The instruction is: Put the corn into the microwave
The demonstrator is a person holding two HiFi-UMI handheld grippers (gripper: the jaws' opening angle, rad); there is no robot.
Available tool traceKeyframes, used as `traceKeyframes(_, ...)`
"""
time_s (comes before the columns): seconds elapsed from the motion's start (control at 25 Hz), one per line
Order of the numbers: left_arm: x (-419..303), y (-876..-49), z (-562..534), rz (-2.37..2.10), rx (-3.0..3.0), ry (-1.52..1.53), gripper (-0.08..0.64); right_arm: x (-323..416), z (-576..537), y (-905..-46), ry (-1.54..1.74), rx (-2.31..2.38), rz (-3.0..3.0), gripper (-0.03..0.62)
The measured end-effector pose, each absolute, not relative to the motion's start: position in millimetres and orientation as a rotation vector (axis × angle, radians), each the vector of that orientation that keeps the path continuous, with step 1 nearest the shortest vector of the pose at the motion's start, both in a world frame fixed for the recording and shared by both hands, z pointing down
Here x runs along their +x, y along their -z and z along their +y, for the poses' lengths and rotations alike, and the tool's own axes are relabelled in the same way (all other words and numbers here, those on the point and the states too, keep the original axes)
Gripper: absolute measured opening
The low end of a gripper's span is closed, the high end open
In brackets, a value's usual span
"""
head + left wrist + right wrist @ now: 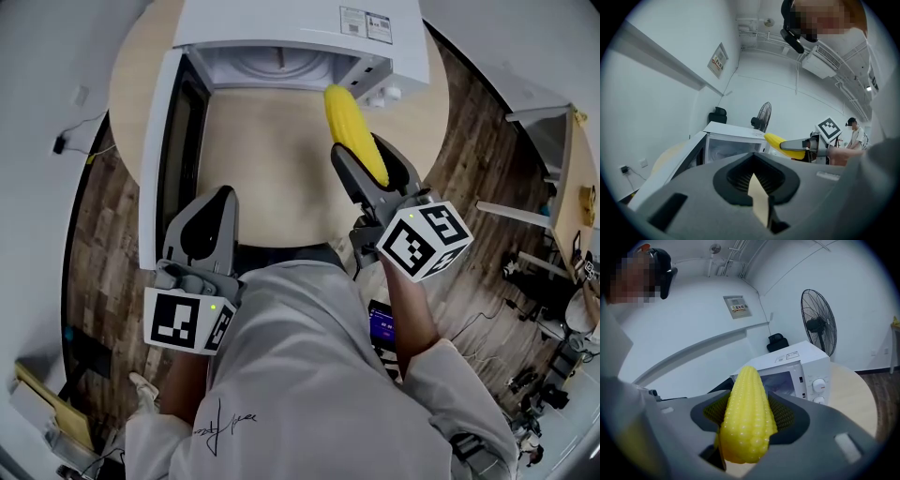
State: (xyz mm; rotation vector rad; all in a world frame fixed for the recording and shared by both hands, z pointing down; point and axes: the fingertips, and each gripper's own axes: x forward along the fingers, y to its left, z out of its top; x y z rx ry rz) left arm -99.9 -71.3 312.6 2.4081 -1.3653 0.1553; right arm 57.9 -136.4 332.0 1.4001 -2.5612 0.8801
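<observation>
Microwave (281, 23) sits at the far side of the round table (262, 178), its door (161, 141) swung wide to the left and the pale cavity showing. The corn (352, 127) isn't inside it: the right gripper (364, 152) has it pinched between both jaws above the tabletop, tip aimed at the opening, just by the knobs (386, 94). The left gripper (219, 202) hangs beside the open door, its jaws pressed together on nothing.

corn (746, 418) glossy, bumpy; right gripper (370, 167) matt grey plastic; microwave (281, 19) smooth white; table (262, 159) pale matt wood.
</observation>
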Motion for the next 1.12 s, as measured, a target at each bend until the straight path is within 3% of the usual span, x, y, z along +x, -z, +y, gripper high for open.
traceKeyframes(1.12, -95.5, -335.9, -80.1, -1.384, 2.329, -0.265, -0.008, 46.0, -185.0, -390.8, -0.932, 1.341, -2.54, 0.262)
